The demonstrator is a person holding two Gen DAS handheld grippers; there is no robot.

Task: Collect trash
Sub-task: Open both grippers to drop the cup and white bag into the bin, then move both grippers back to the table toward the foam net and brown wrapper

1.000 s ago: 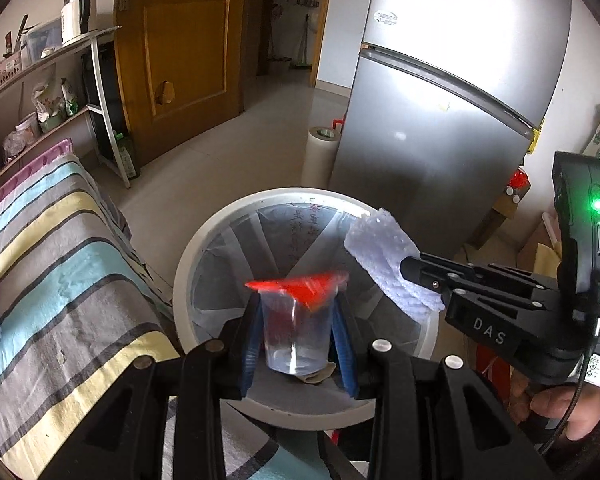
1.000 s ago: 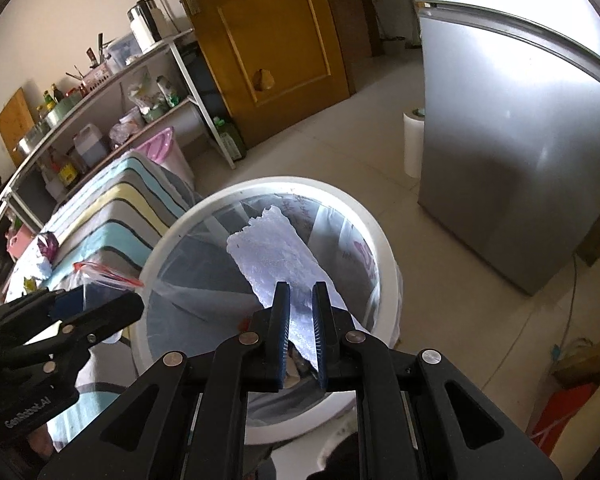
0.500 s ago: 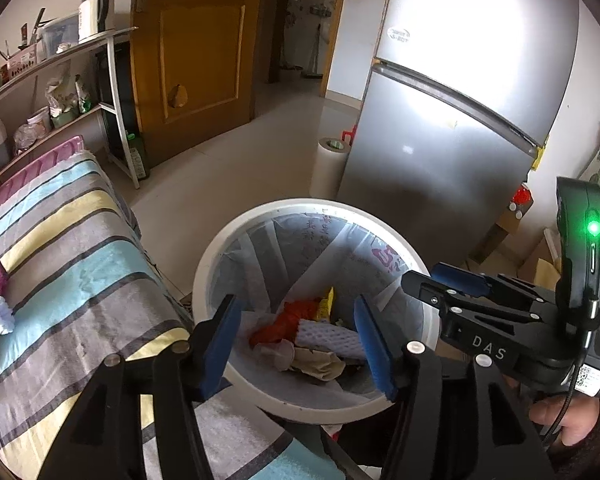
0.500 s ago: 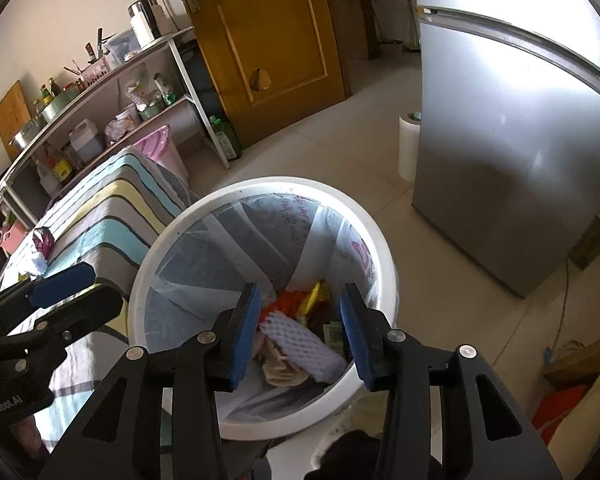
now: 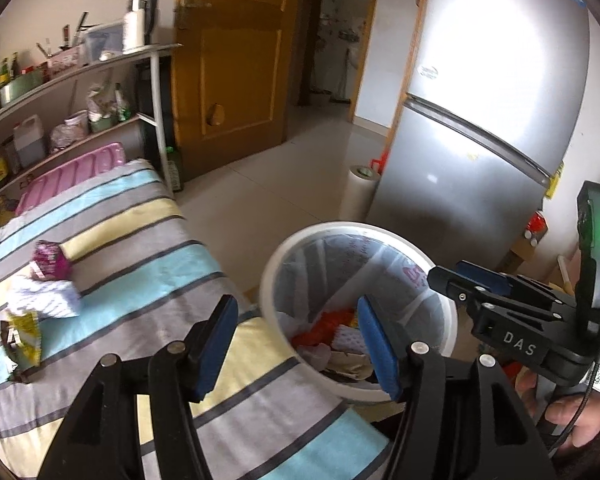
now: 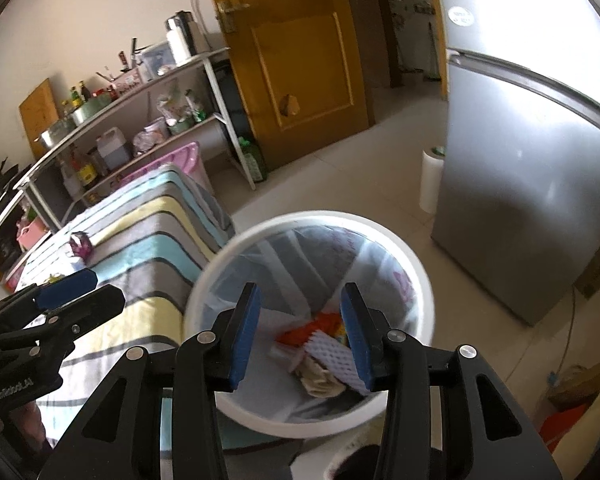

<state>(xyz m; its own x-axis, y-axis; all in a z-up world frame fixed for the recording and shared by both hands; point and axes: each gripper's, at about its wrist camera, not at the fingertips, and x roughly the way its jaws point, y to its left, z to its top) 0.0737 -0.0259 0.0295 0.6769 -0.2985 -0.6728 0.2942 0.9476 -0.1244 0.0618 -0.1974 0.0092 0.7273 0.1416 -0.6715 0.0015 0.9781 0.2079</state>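
Left wrist view: both loads have dropped into the white bin (image 5: 452, 336) ahead; the left hand-held gripper (image 5: 296, 344) has just been opening and stands wide and empty, like the right hand-held gripper (image 6: 300, 328), leaving the wrappers (image 5: 48, 264) on the bed (image 5: 140, 248) to its left

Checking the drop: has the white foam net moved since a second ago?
Yes. The white foam net went from the right gripper down into the bin.

A pale tiled floor (image 5: 284, 184) runs past an orange wooden door (image 5: 228, 64) to a silver fridge (image 5: 480, 120). Cluttered metal shelves (image 6: 140, 92) line the cream wall (image 6: 80, 20) beside a striped bed (image 5: 140, 248).
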